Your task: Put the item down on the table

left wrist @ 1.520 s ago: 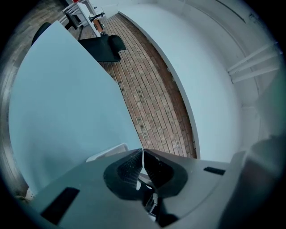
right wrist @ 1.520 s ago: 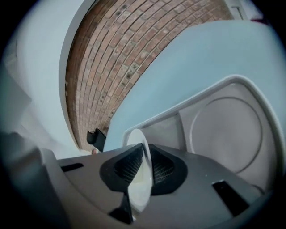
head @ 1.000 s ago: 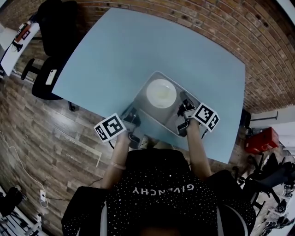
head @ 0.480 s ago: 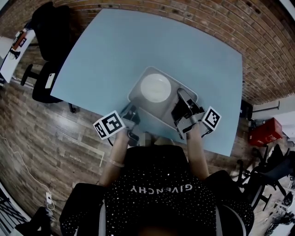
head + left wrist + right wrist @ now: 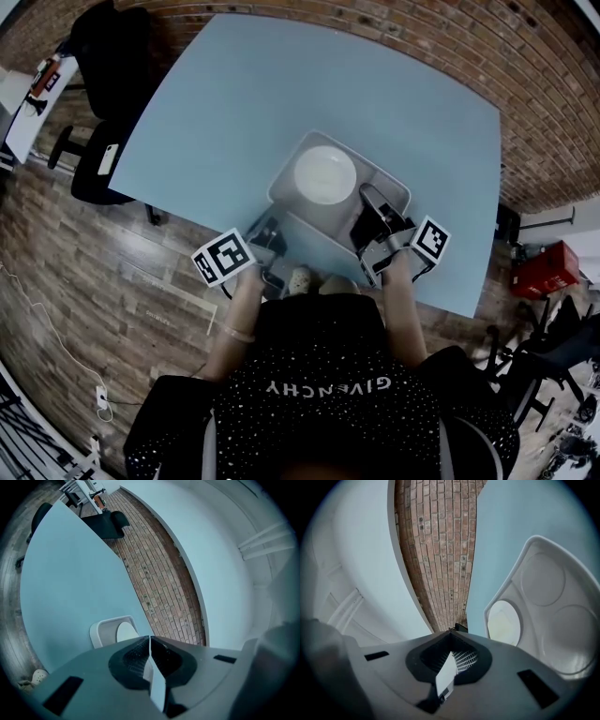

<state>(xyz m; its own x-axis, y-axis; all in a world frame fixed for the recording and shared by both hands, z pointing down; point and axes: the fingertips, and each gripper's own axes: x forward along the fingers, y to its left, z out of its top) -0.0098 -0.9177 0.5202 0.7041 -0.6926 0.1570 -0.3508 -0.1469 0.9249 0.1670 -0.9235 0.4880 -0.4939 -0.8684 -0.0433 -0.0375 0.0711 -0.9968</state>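
A grey compartment tray (image 5: pixel 384 192) with a round white plate (image 5: pixel 324 173) in it lies over the near part of the light blue table (image 5: pixel 281 84). I cannot tell whether the tray rests on the table or hangs just above it. My left gripper (image 5: pixel 267 239) is shut on the tray's near-left rim. My right gripper (image 5: pixel 375 223) is shut on its near-right rim. In the left gripper view the jaws (image 5: pixel 150 641) pinch a thin pale edge, with the tray (image 5: pixel 99 632) beyond. In the right gripper view the jaws (image 5: pixel 451 632) pinch the rim likewise, with the tray (image 5: pixel 555 597) and plate (image 5: pixel 504 620) at the right.
A brick wall (image 5: pixel 525 56) runs behind the table. A black office chair (image 5: pixel 108 56) stands off the table's left corner. A red box (image 5: pixel 539 272) sits on the floor at the right. The table's near edge (image 5: pixel 187 211) runs close under my grippers.
The tray with the plate has moved a little away from me, farther in over the table. Both grippers have stayed shut on its rim.
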